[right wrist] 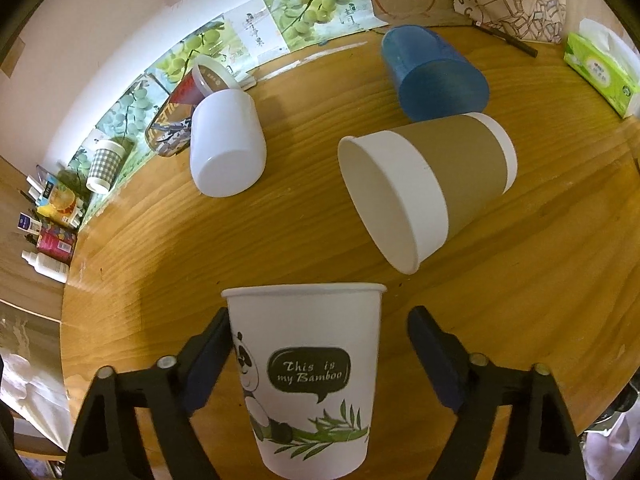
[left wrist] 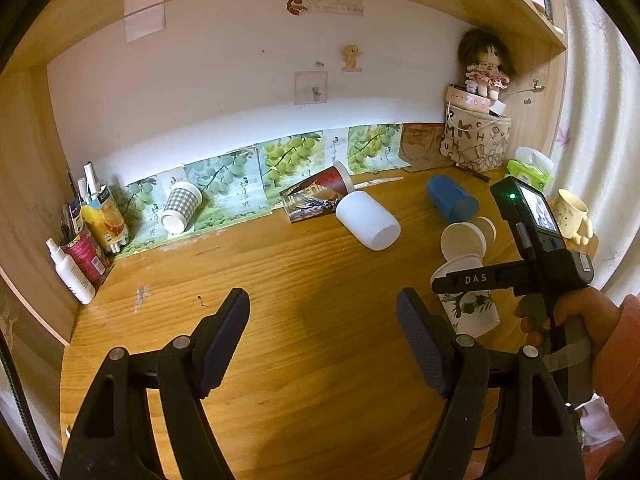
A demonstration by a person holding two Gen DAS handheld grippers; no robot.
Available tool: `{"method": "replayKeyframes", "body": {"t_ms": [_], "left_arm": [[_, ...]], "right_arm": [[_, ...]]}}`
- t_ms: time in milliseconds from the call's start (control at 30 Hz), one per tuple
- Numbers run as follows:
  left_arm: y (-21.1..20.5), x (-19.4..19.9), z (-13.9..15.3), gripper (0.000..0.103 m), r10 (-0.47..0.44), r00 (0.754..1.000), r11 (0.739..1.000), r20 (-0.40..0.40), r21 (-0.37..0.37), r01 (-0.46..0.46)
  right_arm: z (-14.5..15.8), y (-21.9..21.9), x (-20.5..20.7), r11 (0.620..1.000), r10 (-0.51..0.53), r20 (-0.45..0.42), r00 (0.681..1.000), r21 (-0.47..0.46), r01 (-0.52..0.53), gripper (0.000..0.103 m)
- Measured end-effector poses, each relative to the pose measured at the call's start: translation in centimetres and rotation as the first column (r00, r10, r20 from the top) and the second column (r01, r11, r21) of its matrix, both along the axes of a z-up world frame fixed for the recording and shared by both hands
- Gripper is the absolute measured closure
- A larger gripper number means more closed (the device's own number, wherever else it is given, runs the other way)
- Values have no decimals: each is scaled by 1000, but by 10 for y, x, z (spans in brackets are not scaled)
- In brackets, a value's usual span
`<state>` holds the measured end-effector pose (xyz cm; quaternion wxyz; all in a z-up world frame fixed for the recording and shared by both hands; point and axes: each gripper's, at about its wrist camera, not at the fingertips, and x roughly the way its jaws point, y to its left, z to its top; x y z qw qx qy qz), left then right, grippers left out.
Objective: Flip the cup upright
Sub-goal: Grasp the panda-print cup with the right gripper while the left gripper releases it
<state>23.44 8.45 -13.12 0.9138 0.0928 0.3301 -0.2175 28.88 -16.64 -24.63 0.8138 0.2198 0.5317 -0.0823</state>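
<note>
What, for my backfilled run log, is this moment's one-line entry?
right tool: astride panda cup, not clamped | left tool: open, empty | brown-sleeved cup, blue cup, white cup: lying

- Bare desk (left wrist: 304, 320) lies wide before the left gripper (left wrist: 324, 332).
- Beyond the panda cup (right wrist: 308, 380), a brown-sleeved cup (right wrist: 428, 184), white cup (right wrist: 226, 144) and blue cup (right wrist: 432, 76) lie tipped, crowding the way.

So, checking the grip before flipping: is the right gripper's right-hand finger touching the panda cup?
Apart. The right wrist view shows bare table between that finger and the panda cup.
</note>
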Motion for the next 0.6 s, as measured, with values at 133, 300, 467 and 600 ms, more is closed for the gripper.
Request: {"method": "replayKeyframes", "body": {"t_ms": [133,300,467,600], "left_arm": [[0,1,-1,24,-10,1000,1000,-3,3,10],[0,2,-2,24,-19,1000,1000,-8,10,19],[-2,3,-2,24,-27,1000,999,-10,17,27],[-3,3,-2,24,-29,1000,999,-9,23,29]], "right_arm": [[-2,5,1,1000,26,-16,1000,-17,-26,31],[-2,10,1,998,48,-17,999,-44,-49,35],[-1,14,1,995,68,-13,998,-67,-69,36],[3,16,0,994,79,7,997,-80,-78,36]]}}
